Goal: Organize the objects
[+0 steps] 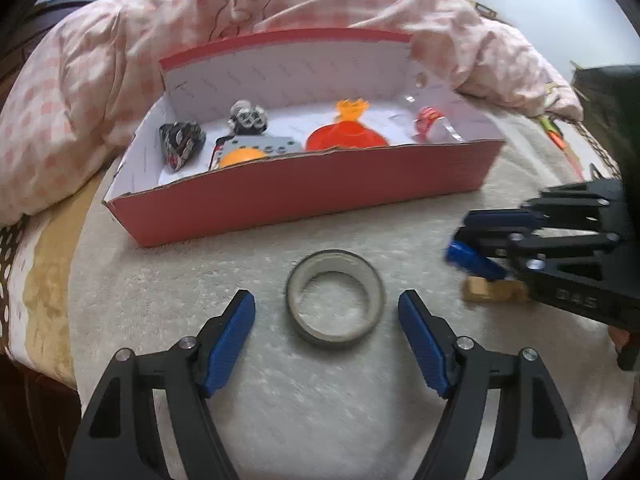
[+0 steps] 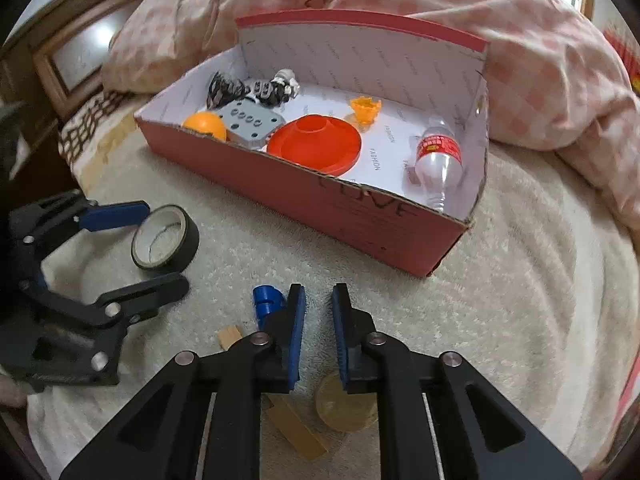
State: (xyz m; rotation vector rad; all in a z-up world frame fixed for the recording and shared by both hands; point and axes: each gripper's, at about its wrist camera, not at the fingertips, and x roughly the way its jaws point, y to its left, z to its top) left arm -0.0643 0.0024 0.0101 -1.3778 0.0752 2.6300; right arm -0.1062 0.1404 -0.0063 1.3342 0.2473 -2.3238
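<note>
Open blanket in front, box wall behind

Bare blanket lay between the tape roll and the red box; the box's front wall and the bunched quilt behind blocked any low pass, while its top stood open.

Left tongs spread wide around tape roll, red box behind, right tongs beside.

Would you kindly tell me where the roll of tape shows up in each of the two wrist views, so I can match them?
Left wrist view: the tape roll lies lower centre, on the blanket between the open jaws of the left gripper.
Right wrist view: the tape roll sits at the left, between the left gripper's jaws.
Shared landmark: the red box, just behind the roll in both.
</note>
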